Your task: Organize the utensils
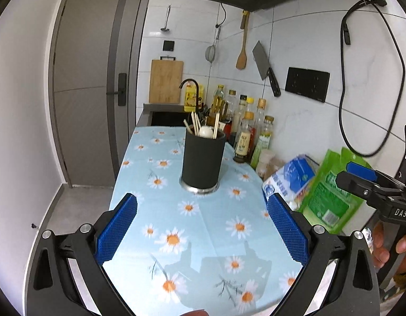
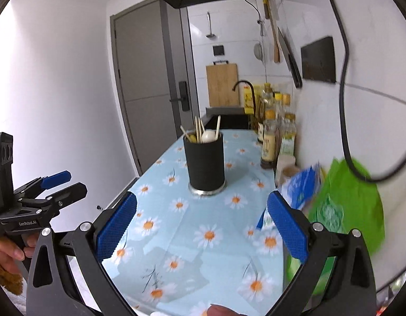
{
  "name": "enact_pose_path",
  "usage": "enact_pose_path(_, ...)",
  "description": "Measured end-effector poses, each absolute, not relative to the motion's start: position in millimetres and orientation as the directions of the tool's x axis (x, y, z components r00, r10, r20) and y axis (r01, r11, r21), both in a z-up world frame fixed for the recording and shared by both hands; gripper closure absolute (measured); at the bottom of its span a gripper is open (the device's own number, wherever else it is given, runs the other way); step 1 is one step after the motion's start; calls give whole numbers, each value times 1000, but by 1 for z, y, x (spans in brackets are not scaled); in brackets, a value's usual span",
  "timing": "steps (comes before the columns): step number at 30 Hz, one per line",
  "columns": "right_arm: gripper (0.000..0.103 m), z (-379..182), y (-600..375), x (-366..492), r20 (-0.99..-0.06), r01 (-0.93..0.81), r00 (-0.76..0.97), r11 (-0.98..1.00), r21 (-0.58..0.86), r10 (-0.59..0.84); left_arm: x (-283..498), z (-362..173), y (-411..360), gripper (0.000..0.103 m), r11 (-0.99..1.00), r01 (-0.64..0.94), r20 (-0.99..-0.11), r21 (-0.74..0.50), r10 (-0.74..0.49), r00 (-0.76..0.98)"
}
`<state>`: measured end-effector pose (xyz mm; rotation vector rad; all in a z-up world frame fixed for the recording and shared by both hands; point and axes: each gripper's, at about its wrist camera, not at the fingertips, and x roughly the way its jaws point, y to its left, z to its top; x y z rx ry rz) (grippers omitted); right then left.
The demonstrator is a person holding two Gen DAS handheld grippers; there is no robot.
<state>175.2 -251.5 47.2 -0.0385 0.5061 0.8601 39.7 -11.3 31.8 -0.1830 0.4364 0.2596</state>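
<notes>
Both hand-held grippers, left (image 1: 201, 226) & right (image 2: 201, 226), spread w/ nothing held; risk: clipping chopsticks (image 1: 195, 123) sticking from black utensil holder (image 1: 203, 162) could tip it on desk (image 1: 192, 223).

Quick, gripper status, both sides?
Left gripper: open, holding nothing.
Right gripper: open, holding nothing.

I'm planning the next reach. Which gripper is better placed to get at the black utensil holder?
Marginally the left gripper: the utensil holder sits nearly centred between its open fingers. The right gripper, also open and empty, is nearly as good, though packets crowd its right side.
</notes>
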Motion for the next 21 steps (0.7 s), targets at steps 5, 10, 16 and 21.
enact_pose_path(5,5,39,-255,152,-485,-700,568,700,140,665,25,22,-15,7,953,-281,-471,-116,196,860)
enact_pose_path(10,5,32,-260,139,-511,-686,564,713,148,649,15,16,-25,7,958,-274,-490,-80,202,848)
enact_pose_path(16,5,28,-262,136,-512,-696,556,703,144,655,10,7,-35,7,952,-290,-513,-96,203,834)
enact_pose_path(21,5,26,-266,139,-527,-706,516,684,185,675,11,9,-44,7,943,-318,-520,-96,224,824)
